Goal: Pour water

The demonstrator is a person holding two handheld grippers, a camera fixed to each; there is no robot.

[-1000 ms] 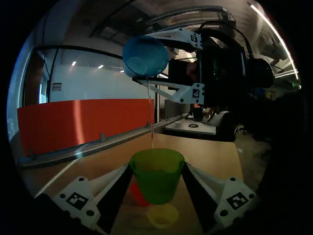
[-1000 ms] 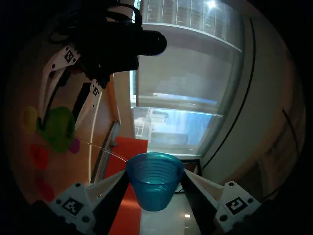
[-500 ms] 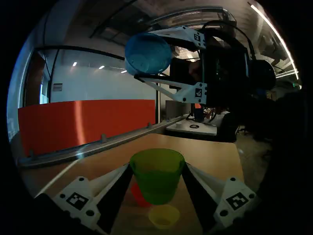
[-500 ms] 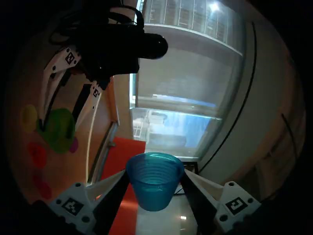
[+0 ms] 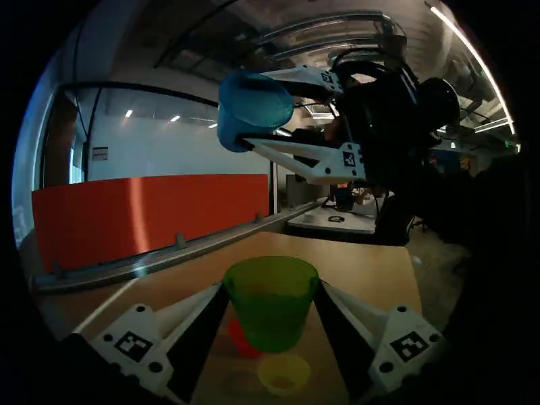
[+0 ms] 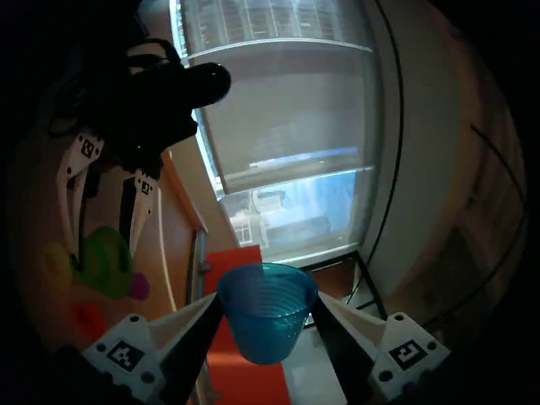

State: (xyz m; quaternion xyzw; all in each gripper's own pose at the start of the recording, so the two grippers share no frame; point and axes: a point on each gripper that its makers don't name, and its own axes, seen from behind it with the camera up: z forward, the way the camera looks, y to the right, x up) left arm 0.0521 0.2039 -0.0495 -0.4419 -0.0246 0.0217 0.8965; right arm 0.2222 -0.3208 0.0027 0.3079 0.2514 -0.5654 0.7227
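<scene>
Green plastic cup (image 5: 271, 304) sits upright between the two white fingers (image 5: 179, 324) of the left hand-held gripper (image 5: 270, 297) in the left gripper view. Both fingers press on its sides and it is held clear above the wooden tabletop (image 5: 364, 260). Under it a red cup (image 5: 237, 337) and a yellow cup (image 5: 283, 373) stand on the tabletop. High above, well apart from the green cup, the right hand-held gripper (image 5: 260, 108) clamps a blue cup (image 5: 244, 111), which is tilted. An orange partition (image 5: 148, 209) runs along the far edge. Each finger carries a square black-and-white marker (image 5: 131, 345), a pattern and not text. A small sign (image 5: 98, 153) on the far wall is too small to read.

Right gripper view: the blue cup (image 6: 266, 320) is gripped between that hand-held gripper's own fingers (image 6: 172, 331), mouth toward the camera. I cannot tell what is inside. At far left the left hand-held gripper (image 6: 101, 223) holds the green cup (image 6: 104, 255). Yellow (image 6: 57, 263), red (image 6: 88, 314) and a magenta cup (image 6: 139, 287) lie near it on the tabletop (image 6: 172, 229). A window with blinds (image 6: 290, 135) takes up the background.
</scene>
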